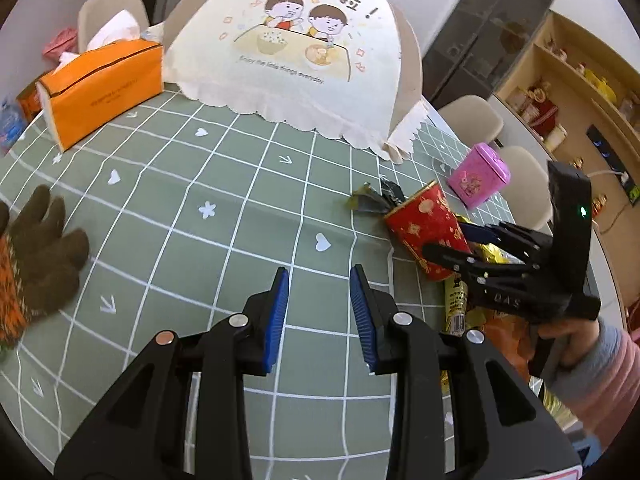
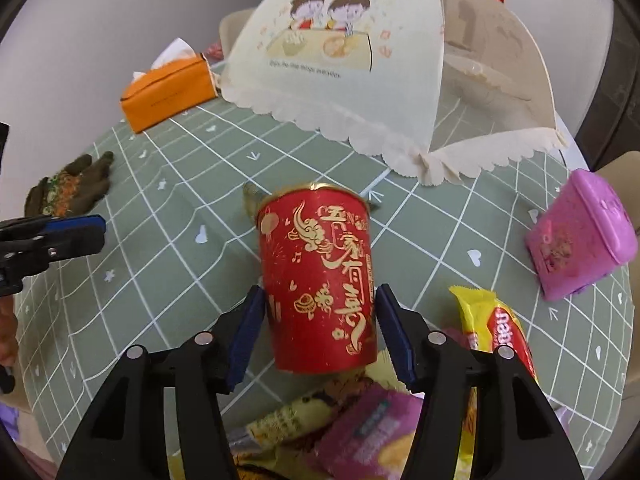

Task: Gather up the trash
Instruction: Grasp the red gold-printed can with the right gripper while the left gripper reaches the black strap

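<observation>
Trash is bunched on the right part of the green checked tablecloth (image 2: 168, 208): a red paper cup (image 2: 320, 276) with gold print, a yellow snack wrapper (image 2: 496, 320) beside it, and a heap of purple and yellow packets (image 2: 360, 424) just under the right gripper (image 2: 318, 330). The cup sits between that gripper's blue pads (image 2: 246, 332), which flank its lower wall; whether they press it or only bracket it I cannot tell from either view. The cup leans and looks thin-walled, so a hard squeeze could crumple it, while a loose one near the narrow base could let it slide out or tip onto the packets. A crumpled dark wrapper (image 1: 374, 198) lies right behind the cup and may get dragged or knocked off as it lifts. The left gripper (image 1: 320, 316) hovers over bare cloth with its fingers apart and nothing between them, well apart from the cup. A pink tin (image 2: 580, 236) stands near on the right; a wide swing could clip it
</observation>
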The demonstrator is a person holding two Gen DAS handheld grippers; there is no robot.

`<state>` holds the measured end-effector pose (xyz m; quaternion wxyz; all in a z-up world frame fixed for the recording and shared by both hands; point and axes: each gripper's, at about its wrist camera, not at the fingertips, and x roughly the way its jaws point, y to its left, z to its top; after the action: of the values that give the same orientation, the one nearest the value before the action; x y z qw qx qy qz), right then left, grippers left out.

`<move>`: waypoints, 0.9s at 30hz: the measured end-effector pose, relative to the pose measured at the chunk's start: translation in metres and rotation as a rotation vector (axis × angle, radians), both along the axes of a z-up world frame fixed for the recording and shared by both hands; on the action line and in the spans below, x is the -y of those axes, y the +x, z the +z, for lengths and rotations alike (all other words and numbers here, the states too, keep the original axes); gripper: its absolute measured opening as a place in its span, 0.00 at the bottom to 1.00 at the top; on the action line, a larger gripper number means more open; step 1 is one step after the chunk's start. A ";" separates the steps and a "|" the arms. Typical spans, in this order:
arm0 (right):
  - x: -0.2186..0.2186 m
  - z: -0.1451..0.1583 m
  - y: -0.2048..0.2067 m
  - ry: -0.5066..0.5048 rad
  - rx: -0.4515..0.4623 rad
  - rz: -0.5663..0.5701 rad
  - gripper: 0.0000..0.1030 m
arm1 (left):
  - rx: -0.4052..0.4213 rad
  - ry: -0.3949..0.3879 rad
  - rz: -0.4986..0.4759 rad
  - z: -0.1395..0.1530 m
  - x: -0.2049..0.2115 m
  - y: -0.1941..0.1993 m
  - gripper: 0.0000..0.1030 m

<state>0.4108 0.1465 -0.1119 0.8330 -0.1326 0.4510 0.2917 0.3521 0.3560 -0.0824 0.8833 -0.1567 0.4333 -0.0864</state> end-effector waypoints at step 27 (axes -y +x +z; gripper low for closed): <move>0.172 0.041 -0.092 0.139 -0.019 -0.489 0.50 | 0.025 0.037 -0.319 -0.006 0.107 0.128 0.30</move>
<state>0.3189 -0.0256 -0.0711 0.8816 0.0408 0.4564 0.1133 0.4798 0.2491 -0.0880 0.8664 -0.0684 0.4433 -0.2194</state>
